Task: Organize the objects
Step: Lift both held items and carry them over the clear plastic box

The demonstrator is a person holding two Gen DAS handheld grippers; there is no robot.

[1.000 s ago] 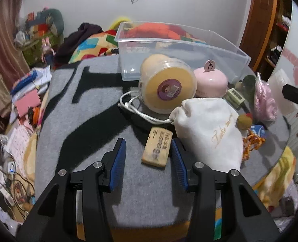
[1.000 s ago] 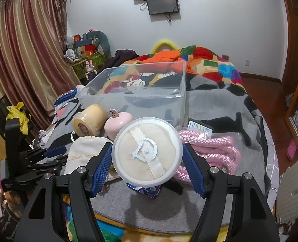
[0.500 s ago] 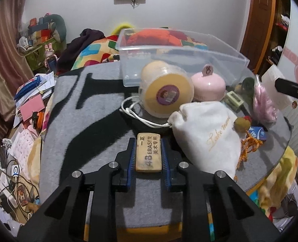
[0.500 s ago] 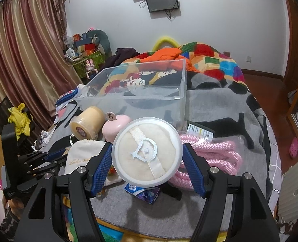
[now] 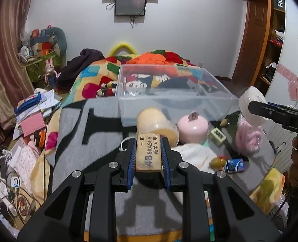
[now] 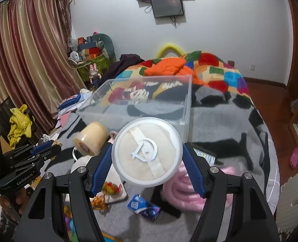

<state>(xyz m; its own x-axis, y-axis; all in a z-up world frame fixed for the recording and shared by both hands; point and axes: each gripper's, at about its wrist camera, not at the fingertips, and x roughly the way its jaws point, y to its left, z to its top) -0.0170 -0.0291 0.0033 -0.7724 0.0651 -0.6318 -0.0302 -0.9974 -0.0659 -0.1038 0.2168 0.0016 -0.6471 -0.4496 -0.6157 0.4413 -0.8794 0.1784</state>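
A tan 4B eraser is clamped between the blue pads of my left gripper, lifted off the grey blanket. My right gripper is shut on a round puff case with a cream puff and white ribbon inside, held above the blanket. The same case shows at the right of the left wrist view. A clear plastic bin stands behind the objects, and the clear plastic bin sits just beyond the case in the right wrist view. My left gripper appears at the left there.
On the blanket lie a yellow tape roll, a pink round box, a white drawstring pouch, a pink rope coil, a blue tissue pack and a mahjong tile. Clutter covers the floor at left.
My left gripper closed on the eraser and lifted it off the blanket. The right gripper with the puff case rose slightly.
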